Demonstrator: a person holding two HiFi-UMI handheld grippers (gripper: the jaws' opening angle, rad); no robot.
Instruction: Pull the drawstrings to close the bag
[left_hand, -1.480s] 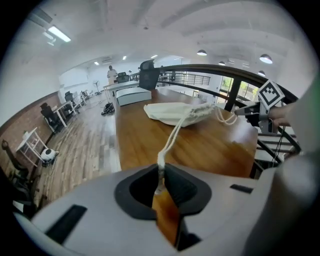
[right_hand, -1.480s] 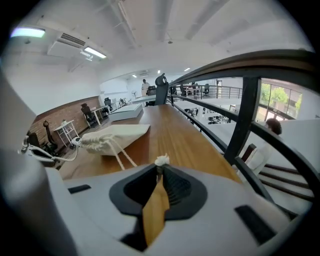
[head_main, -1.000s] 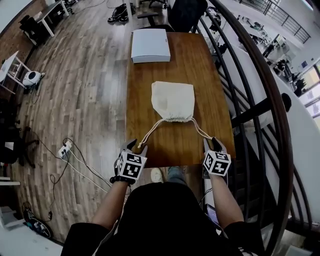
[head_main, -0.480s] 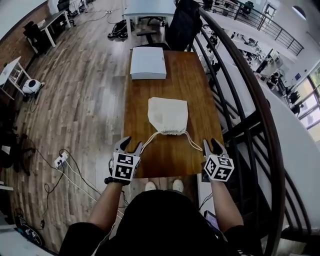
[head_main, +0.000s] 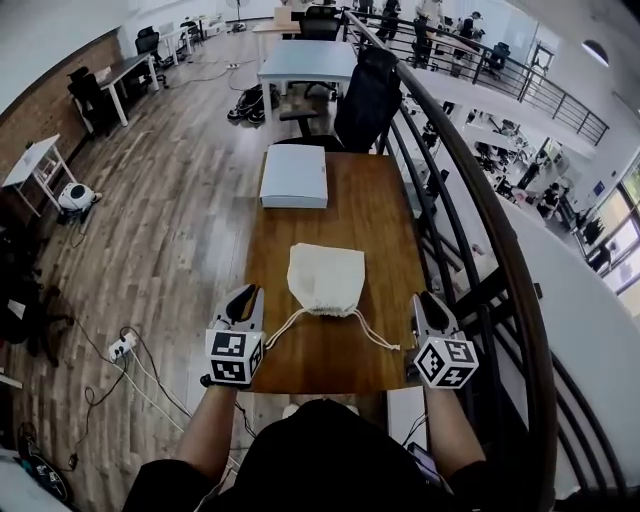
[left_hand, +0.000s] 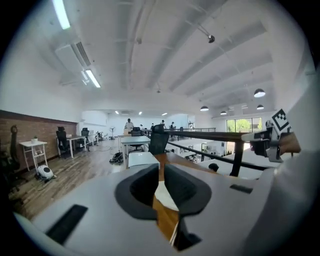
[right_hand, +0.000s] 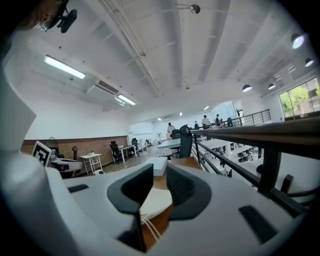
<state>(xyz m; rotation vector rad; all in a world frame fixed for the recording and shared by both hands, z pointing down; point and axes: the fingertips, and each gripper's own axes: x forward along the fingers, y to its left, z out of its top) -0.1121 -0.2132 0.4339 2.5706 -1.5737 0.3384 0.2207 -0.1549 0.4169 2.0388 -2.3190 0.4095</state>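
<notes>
The cream drawstring bag (head_main: 326, 278) lies flat mid-table with its gathered mouth toward me. One cord (head_main: 282, 326) runs from the mouth to my left gripper (head_main: 247, 297), and the other cord (head_main: 378, 332) runs to my right gripper (head_main: 430, 303). Both grippers are lifted above the table's front corners and point nearly level. Both pairs of jaws have just been closing. In the left gripper view the left gripper (left_hand: 161, 170) shows only a thin slit, with the cord (left_hand: 175, 234) low between the pads. In the right gripper view the right gripper (right_hand: 160, 172) holds two cord strands (right_hand: 151, 227) at its throat.
A flat white box (head_main: 294, 175) sits at the far end of the wooden table (head_main: 330, 362). A dark curved railing (head_main: 470, 200) runs close along the right side. An office chair (head_main: 365, 95) stands beyond the table. Cables lie on the floor at left (head_main: 130, 345).
Both grippers have risen from the table's front edge and tipped up toward level, cords still leading to them. The left jaws have drawn much closer together. The bag stays where it was.
</notes>
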